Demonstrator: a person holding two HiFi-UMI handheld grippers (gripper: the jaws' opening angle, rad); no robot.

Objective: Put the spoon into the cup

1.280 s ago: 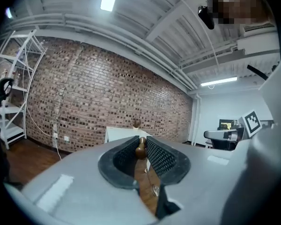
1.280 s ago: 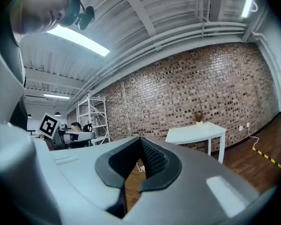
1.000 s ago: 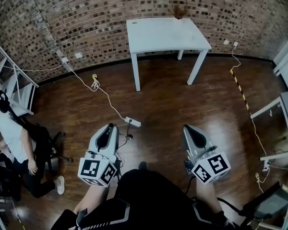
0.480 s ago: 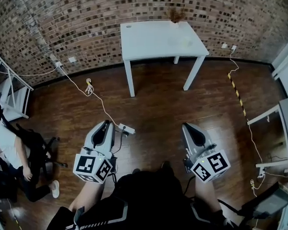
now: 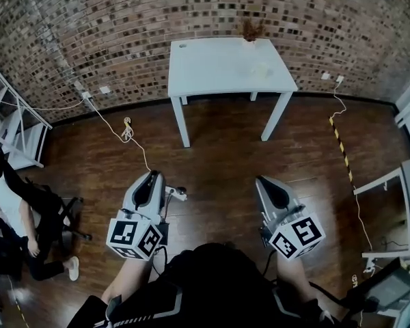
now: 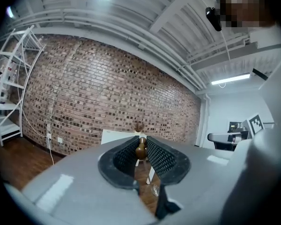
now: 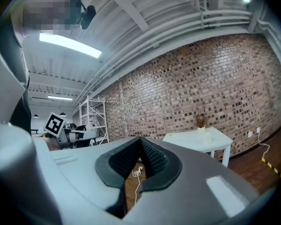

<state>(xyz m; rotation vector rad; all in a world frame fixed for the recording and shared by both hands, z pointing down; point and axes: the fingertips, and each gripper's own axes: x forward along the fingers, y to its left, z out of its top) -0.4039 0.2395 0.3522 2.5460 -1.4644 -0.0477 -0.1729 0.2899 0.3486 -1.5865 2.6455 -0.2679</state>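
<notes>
A white table [image 5: 219, 70] stands against the brick wall, far ahead of both grippers. On it sit a small vase of dried stems [image 5: 249, 31] and a pale small thing [image 5: 260, 68] that may be the cup. My left gripper [image 5: 152, 177] points level at the table, shut on a brown wooden piece [image 6: 140, 149], seemingly the spoon's end, which pokes out between the pads. My right gripper [image 5: 261, 182] is held level beside it. Its jaws [image 7: 140, 142] meet at the tips with nothing between them.
A white cable [image 5: 126, 130] runs across the dark wood floor to a power strip [image 5: 177, 193] just ahead of the left gripper. A seated person [image 5: 14, 214] and a white shelf rack [image 5: 17, 125] are at the left. Yellow-black tape [image 5: 342, 142] and a desk [image 5: 406, 183] lie right.
Both grippers have been carried forward over the floor toward the table. The power strip has slid closer to the left gripper. The jaws have not changed.
</notes>
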